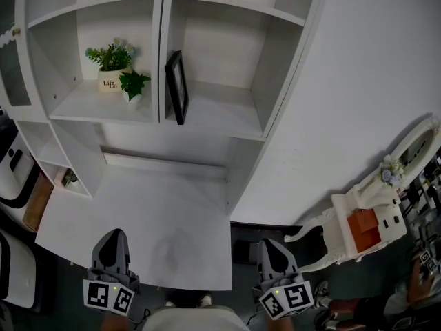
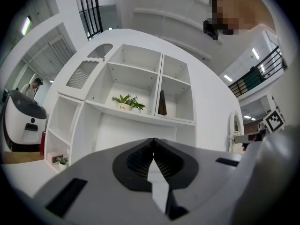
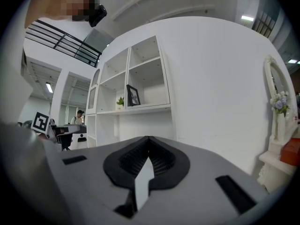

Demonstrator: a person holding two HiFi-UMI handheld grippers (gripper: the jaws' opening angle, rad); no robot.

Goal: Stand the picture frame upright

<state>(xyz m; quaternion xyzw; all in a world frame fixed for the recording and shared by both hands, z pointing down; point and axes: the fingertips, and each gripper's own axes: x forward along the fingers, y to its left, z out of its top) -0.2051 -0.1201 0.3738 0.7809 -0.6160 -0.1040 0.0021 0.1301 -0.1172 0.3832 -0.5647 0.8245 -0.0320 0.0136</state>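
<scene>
— While left gripper [image 1: 115,234] and right gripper [image 1: 273,244] are held closed, empty, at bottom of frame, what is left?
— On shelf [image 1: 220,109], upper centre, picture frame [image 1: 176,87] is seen upright; task judged done.

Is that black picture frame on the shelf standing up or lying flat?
Standing up: the black picture frame rests on its lower edge in the white shelf unit's right-hand compartment.
</scene>
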